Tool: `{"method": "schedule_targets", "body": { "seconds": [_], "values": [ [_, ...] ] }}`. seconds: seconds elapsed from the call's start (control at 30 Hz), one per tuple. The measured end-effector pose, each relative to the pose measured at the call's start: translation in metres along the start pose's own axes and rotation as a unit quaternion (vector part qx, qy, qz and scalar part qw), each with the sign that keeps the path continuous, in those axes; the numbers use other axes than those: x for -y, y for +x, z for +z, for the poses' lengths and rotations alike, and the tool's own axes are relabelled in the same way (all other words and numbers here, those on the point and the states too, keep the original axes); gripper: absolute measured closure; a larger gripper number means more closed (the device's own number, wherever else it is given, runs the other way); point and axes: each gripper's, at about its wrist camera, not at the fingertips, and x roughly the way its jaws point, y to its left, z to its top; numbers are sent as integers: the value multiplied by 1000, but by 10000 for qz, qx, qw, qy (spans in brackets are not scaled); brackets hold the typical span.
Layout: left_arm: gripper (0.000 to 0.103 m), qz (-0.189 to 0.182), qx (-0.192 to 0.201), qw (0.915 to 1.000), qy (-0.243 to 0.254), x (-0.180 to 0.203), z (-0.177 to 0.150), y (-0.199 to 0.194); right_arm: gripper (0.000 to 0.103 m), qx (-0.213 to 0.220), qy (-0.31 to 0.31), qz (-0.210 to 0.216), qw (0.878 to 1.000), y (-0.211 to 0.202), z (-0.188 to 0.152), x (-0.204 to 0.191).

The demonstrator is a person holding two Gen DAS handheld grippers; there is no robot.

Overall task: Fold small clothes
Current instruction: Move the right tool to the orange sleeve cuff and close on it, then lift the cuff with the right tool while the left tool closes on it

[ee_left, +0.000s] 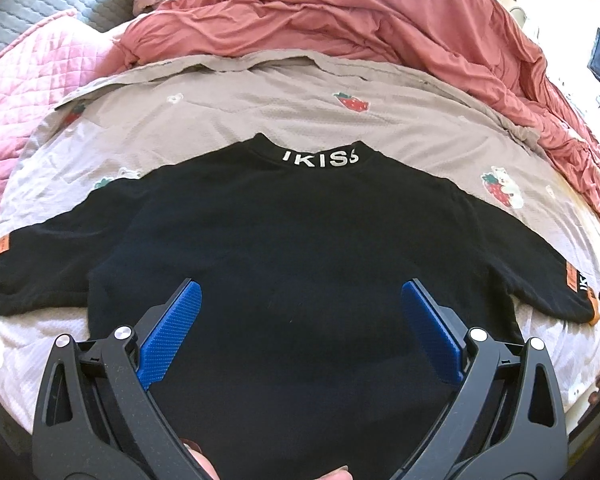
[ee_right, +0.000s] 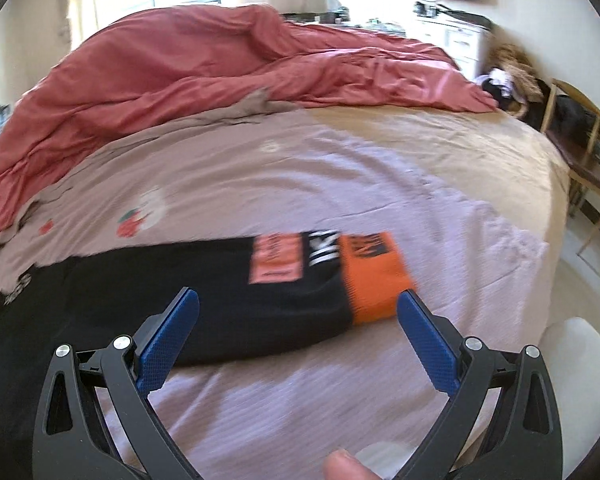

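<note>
**A:** Where's the shirt from your end?

**B:** The black T-shirt (ee_left: 300, 248) lies flat on the bed, back up, collar away from me with white lettering across the neckband (ee_left: 320, 157). Both sleeves are spread out to the sides. In the right wrist view I see the right sleeve (ee_right: 204, 292) with its orange cuff (ee_right: 374, 276) and a pinkish patch (ee_right: 276, 258) beside it; that picture is blurred, so I can't read the print.

**A:** And the claws?

**B:** My left claw (ee_left: 300, 316) is spread wide over the lower middle of the shirt, blue pads (ee_left: 168, 332) well apart, holding nothing. My right claw (ee_right: 298, 324) is just as wide, hovering above the sleeve end, with the cuff between its fingers but not gripped. I can't tell whether either touches the cloth.

**A:** What's underneath?

**B:** A pale mauve sheet (ee_left: 260, 112) printed with strawberries (ee_left: 352, 102). Beyond it is a rumpled red duvet (ee_left: 340, 20), and a pink quilted cover (ee_left: 32, 80) to the left. In the right wrist view a wooden chair (ee_right: 580, 152) stands past the bed's far corner.
</note>
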Motion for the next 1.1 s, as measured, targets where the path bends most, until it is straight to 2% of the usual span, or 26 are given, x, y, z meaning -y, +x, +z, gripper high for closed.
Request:
{"method": "schedule_targets", "body": {
  "seconds": [0.27,0.57,0.6,0.63,0.67,0.7,0.77,0.8,0.83,0.93,0.97,1.1],
  "values": [
    [9,-104,-168,9998,-102,-3,9,29,5,-388,248,-4,9989,22,6,35],
    [9,63,-89,9999,20,-5,14,63,8,-495,413,-59,9979,35,9,52],
    [9,62,-100,9999,46,-5,13,66,12,-496,393,-94,9980,37,10,53],
    [9,73,-130,9999,82,-5,13,70,22,-513,362,-117,9980,39,11,53],
    [9,70,-152,9998,147,-4,12,74,29,-552,338,-113,9978,44,12,53],
    [9,69,-148,9997,189,-4,10,77,31,-609,336,-111,9975,49,14,54],
    [9,90,-142,9994,298,-4,7,82,50,-790,373,-80,9961,59,15,53],
    [9,111,-170,9992,354,-4,5,87,55,-840,391,11,9957,62,16,53],
    [9,103,-191,9991,366,-4,3,89,67,-859,371,68,9956,65,17,52],
    [9,25,-192,9992,359,-8,-3,96,79,-887,316,61,9955,69,19,48],
    [9,-8,-155,9993,354,-9,-4,95,85,-850,390,140,9955,68,21,49],
    [9,-138,-91,9994,300,-12,-5,93,93,-662,576,519,9948,56,29,48]
  ]
}}
